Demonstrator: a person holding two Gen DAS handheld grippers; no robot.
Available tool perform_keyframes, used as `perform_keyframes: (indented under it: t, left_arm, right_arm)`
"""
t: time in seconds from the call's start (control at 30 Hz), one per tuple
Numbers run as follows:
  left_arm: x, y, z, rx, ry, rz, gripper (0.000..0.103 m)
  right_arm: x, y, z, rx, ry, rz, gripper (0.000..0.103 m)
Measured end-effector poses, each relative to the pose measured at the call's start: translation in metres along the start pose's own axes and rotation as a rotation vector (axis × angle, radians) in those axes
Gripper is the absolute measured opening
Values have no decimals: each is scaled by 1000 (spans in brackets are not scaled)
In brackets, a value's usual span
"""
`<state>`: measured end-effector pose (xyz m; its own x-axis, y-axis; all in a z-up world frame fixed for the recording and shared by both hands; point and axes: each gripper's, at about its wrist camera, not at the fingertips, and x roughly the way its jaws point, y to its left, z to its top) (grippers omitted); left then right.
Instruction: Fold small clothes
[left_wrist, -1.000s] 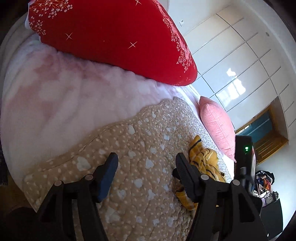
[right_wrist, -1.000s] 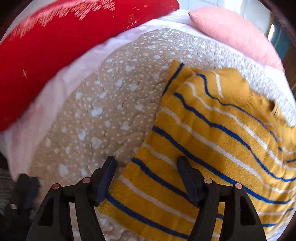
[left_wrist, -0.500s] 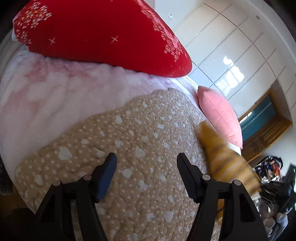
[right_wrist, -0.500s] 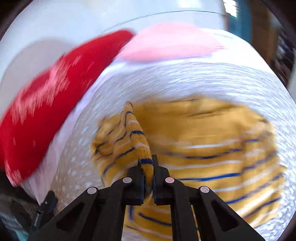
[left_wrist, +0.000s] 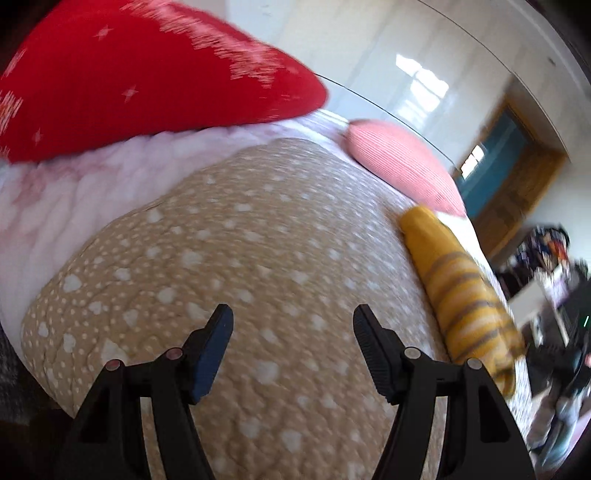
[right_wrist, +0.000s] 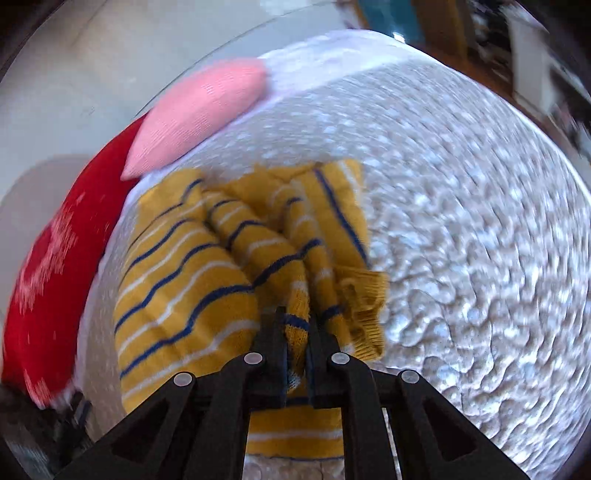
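Note:
A small mustard-yellow sweater (right_wrist: 207, 266) with blue and white stripes lies bunched on a beige spotted quilt (right_wrist: 461, 221). My right gripper (right_wrist: 297, 325) is shut on a fold of its edge and holds that part lifted over the rest. In the left wrist view the sweater (left_wrist: 461, 291) shows as a long hanging roll at the right. My left gripper (left_wrist: 291, 321) is open and empty above the bare quilt (left_wrist: 240, 240), well left of the sweater.
A large red pillow (left_wrist: 129, 74) and a pink cushion (left_wrist: 402, 166) lie at the head of the bed, over a white-pink fleece blanket (left_wrist: 74, 192). A wooden door (left_wrist: 509, 166) and cluttered furniture (left_wrist: 546, 266) stand beyond the bed's right side.
My right gripper shut on the sweater's edge and lifted it, gathering the cloth into folds. My left gripper stayed open and swung over the quilt.

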<state>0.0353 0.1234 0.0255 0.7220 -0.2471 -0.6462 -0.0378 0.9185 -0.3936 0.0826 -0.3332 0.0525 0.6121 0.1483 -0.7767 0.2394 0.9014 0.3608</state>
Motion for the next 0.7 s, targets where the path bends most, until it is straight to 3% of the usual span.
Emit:
perform_keyframes:
  t: [0.03, 0.1, 0.13, 0.17, 0.37, 0.5, 0.53, 0.57, 0.7]
  left_arm:
    - [-2, -6, -1, 17, 7, -6, 67]
    - [-4, -16, -3, 39, 21, -24, 67]
    - [-5, -19, -4, 42, 24, -31, 67]
    - [-5, -24, -6, 46, 28, -41, 67]
    - [1, -47, -24, 80, 78, -80, 67]
    - [2, -49, -33, 92, 115, -82, 67]
    - [1, -48, -34, 94, 116, -80, 67]
    - [-1, -47, -35, 100, 114, -75, 67]
    - [-1, -46, -32, 111, 128, -70, 67]
  right_arm:
    - [-13, 6, 3, -29, -50, -14, 14]
    - [-31, 15, 9, -48, -119, 3, 34]
    - [-34, 16, 16, -53, -138, 24, 50]
    - [-35, 22, 22, -63, -143, 45, 56]
    - [26, 62, 55, -138, -25, 111, 56]
    - [92, 79, 62, -179, 115, 60, 56]
    - [98, 77, 61, -145, 141, 101, 41]
    - [97, 77, 58, -113, 144, 148, 18]
    - [54, 60, 61, -20, 29, 209, 16]
